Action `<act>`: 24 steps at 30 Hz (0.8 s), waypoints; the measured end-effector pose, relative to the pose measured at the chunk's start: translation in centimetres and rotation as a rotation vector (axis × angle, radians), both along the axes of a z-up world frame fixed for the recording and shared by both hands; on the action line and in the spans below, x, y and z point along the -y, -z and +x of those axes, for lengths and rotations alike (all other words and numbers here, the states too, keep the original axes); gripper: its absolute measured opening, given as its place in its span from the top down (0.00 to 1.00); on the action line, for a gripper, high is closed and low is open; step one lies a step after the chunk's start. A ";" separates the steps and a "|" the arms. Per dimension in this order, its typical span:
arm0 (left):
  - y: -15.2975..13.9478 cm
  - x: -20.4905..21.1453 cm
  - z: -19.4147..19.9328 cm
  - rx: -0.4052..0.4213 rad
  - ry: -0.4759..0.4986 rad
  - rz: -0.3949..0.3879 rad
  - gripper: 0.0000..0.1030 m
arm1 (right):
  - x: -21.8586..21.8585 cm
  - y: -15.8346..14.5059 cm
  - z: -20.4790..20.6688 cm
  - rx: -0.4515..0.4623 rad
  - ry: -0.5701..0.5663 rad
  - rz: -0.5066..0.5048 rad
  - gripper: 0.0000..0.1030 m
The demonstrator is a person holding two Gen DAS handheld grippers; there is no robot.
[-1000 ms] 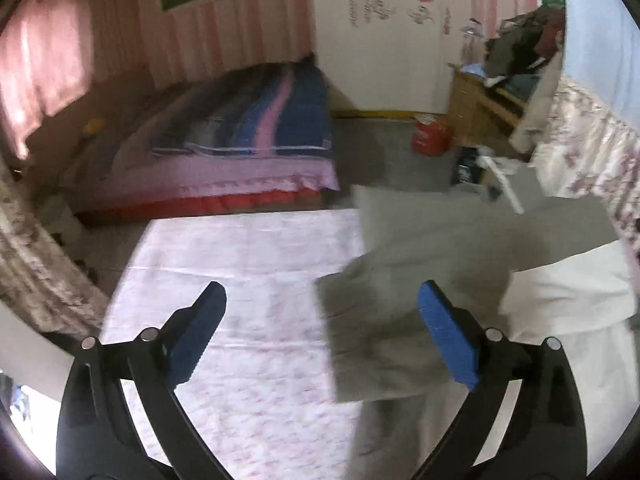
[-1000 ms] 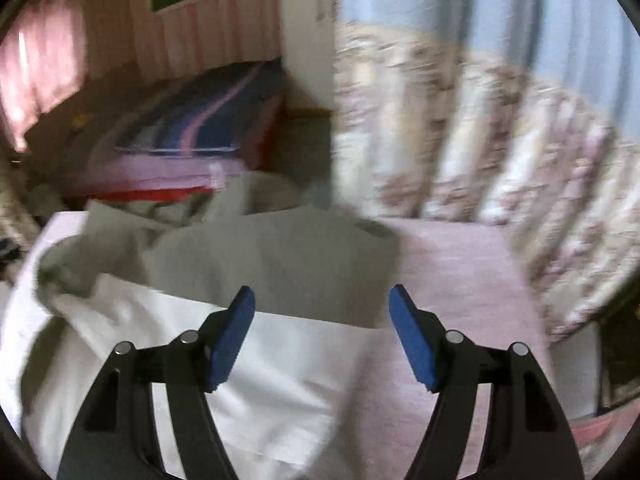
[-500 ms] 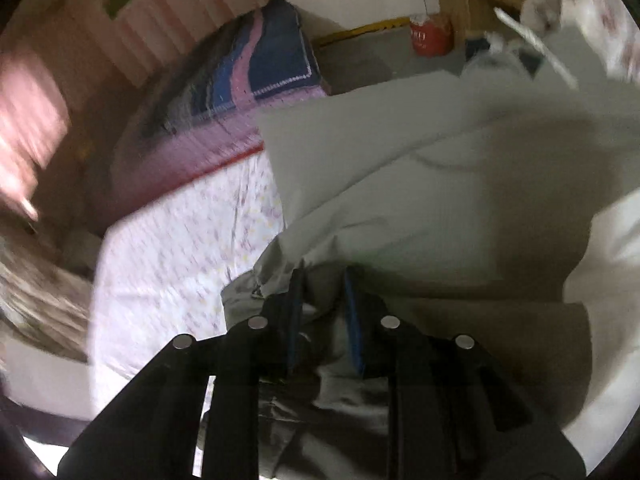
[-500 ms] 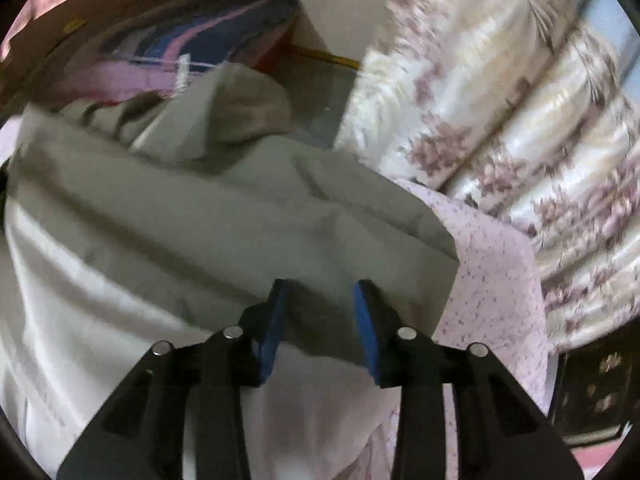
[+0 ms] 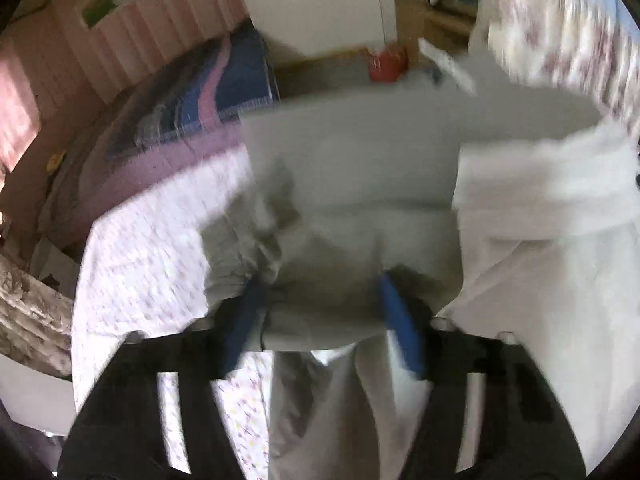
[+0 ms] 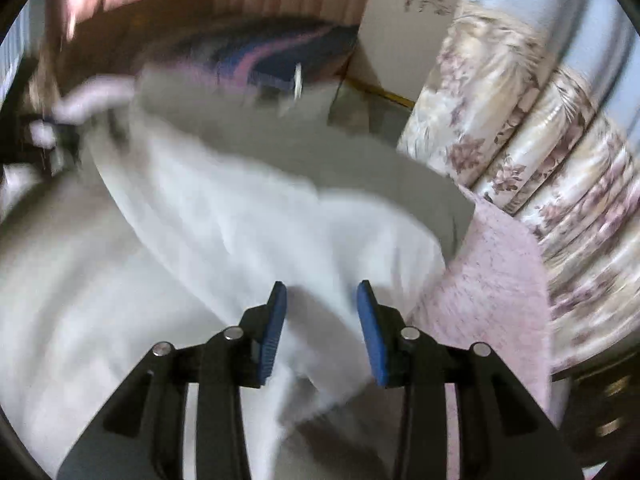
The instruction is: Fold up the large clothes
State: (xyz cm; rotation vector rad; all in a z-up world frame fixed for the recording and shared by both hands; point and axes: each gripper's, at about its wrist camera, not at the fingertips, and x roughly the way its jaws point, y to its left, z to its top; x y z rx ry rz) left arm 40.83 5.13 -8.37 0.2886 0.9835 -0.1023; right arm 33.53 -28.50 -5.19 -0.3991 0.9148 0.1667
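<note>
Sagging grey-white garment, soft folds

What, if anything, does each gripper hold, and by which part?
The left gripper, its jaws opening, has a bunched edge of the grey garment between them. The right gripper straddles a fold of white cloth; a firm grip cannot be told.

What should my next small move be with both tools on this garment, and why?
Probably draw the left tool back clear. Its jaws are opening around a bunched grey fold of the garment, which already lies doubled over on the floral sheet. The right tool straddles white cloth, grip unclear.
</note>
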 end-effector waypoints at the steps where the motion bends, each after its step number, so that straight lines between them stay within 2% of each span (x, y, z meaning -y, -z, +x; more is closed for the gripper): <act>1: 0.3 -0.1 -0.1 -0.006 0.000 -0.010 0.46 | 0.2 1.2 -0.1 -0.015 -0.003 -0.054 0.67; 5: 0.7 -0.2 -0.1 -0.036 0.008 -0.044 0.43 | 0.5 3.3 0.0 -0.022 -0.026 -0.146 0.70; 12: 1.5 -0.1 -0.5 -0.024 0.016 -0.065 0.41 | 2.4 3.3 0.3 -0.030 -0.028 -0.054 0.70; 19: 1.4 0.8 -1.3 0.003 -0.007 -0.045 0.40 | 2.1 3.4 0.0 -0.001 0.020 -0.041 0.69; 21: 0.6 0.9 -1.8 0.008 -0.026 -0.039 0.33 | 2.0 3.1 -0.3 -0.002 0.028 -0.040 0.68; 22: 0.1 0.8 -2.1 0.014 -0.049 -0.030 0.13 | 1.8 2.8 -0.6 0.002 0.031 -0.041 0.66; 23: -0.8 0.8 -3.0 0.049 -0.074 -0.018 0.03 | 1.8 2.5 -0.9 0.007 0.035 -0.034 0.61; 24: -1.7 0.8 -3.9 0.088 -0.075 -0.018 0.03 | 1.9 1.8 -1.6 0.015 0.042 -0.003 0.53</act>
